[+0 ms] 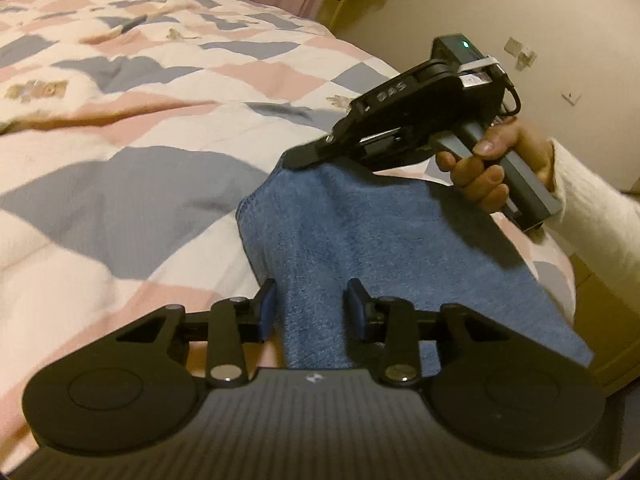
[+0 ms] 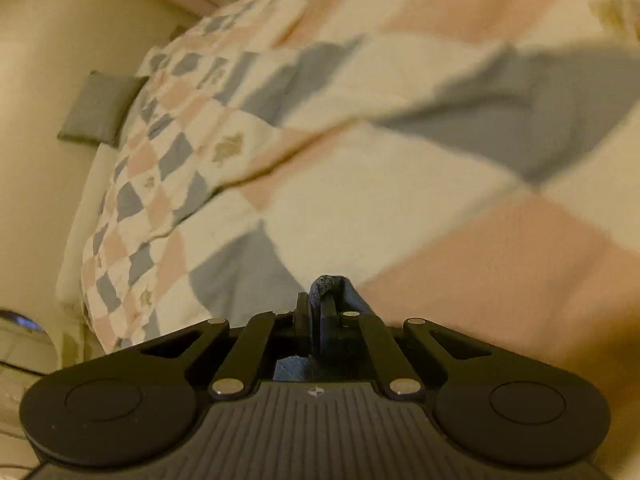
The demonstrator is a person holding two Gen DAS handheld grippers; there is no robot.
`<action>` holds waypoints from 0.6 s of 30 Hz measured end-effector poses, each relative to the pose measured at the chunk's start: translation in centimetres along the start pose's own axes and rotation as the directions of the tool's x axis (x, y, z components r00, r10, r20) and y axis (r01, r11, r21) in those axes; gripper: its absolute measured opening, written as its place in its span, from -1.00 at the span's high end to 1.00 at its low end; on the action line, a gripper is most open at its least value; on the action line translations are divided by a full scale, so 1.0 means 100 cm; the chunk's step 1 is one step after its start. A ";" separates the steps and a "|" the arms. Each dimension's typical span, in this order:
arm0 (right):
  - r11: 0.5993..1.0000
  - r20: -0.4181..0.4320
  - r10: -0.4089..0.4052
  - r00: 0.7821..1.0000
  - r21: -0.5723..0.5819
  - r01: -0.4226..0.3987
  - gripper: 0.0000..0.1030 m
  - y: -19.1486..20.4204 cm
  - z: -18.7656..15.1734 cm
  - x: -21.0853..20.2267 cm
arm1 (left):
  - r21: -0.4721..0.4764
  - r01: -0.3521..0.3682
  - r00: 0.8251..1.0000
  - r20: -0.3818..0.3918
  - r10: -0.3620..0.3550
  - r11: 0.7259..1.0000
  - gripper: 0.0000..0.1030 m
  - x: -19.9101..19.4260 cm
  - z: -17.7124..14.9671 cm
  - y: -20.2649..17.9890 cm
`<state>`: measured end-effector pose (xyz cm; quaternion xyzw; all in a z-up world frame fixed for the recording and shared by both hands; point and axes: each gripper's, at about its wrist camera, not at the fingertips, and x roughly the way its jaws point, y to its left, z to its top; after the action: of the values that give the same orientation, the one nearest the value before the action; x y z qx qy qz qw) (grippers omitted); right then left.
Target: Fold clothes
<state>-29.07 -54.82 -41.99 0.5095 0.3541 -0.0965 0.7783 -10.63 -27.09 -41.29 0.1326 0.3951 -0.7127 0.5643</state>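
You were mid-fold on a blue terry towel [image 1: 360, 240] that lay across the near corner of the checked quilt [image 1: 120, 128]. Your right gripper [image 1: 298, 159] had its fingers closed on the towel's far corner, a bunched bit of blue pinched between them in its own camera [image 2: 324, 286]. Your left gripper [image 1: 311, 308] sat with its blue pads [image 1: 267, 312] parted and straddling the near edge of the cloth, gripping nothing. The next move, as I judge it, called for closing the left pair on that near edge so both corners could travel together and land square. The towel's right side ran out of frame, and the right view was motion-blurred, so whether one layer or two were pinched was probably beyond telling.
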 end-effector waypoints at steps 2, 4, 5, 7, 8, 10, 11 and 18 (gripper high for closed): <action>0.998 0.014 0.053 0.998 0.033 -0.054 0.67 -0.002 -0.001 -0.007 | -0.018 0.006 1.000 0.001 -0.006 1.000 0.37 -0.007 0.001 0.000; 1.000 0.089 0.018 0.996 -0.008 -0.017 0.18 0.003 -0.003 -0.034 | -0.037 0.007 1.000 0.000 -0.007 0.999 0.37 -0.015 -0.002 0.001; 1.000 0.103 0.026 0.994 -0.017 -0.024 0.12 0.000 -0.005 -0.047 | -0.045 0.009 1.000 -0.001 -0.009 0.999 0.37 -0.018 -0.004 0.001; 0.998 0.099 0.058 0.993 -0.017 -0.056 0.12 -0.008 -0.013 -0.070 | -0.060 0.021 1.000 0.000 -0.021 0.998 0.37 -0.026 -0.010 0.000; 0.997 0.085 0.075 0.994 -0.009 -0.075 0.12 -0.013 -0.019 -0.078 | -0.073 0.027 1.000 0.003 -0.027 0.997 0.36 -0.029 -0.013 -0.001; 0.998 0.050 0.067 0.997 -0.015 -0.066 0.12 -0.016 -0.030 -0.081 | -0.096 0.031 1.000 0.006 -0.031 0.995 0.36 -0.034 -0.018 -0.002; 0.998 0.032 0.060 0.998 -0.019 -0.060 0.12 -0.017 -0.035 -0.083 | -0.103 0.030 1.000 0.008 -0.029 0.994 0.36 -0.035 -0.020 -0.003; 0.994 0.100 -0.022 0.995 -0.102 0.032 0.99 -0.014 -0.045 -0.091 | -0.040 -0.015 1.000 0.008 0.015 0.999 0.37 -0.038 -0.025 -0.013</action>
<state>-38.48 -53.47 -38.09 0.4581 0.3266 -0.1137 0.8189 -11.21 -22.63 -39.97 0.1215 0.4061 -0.7008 0.5738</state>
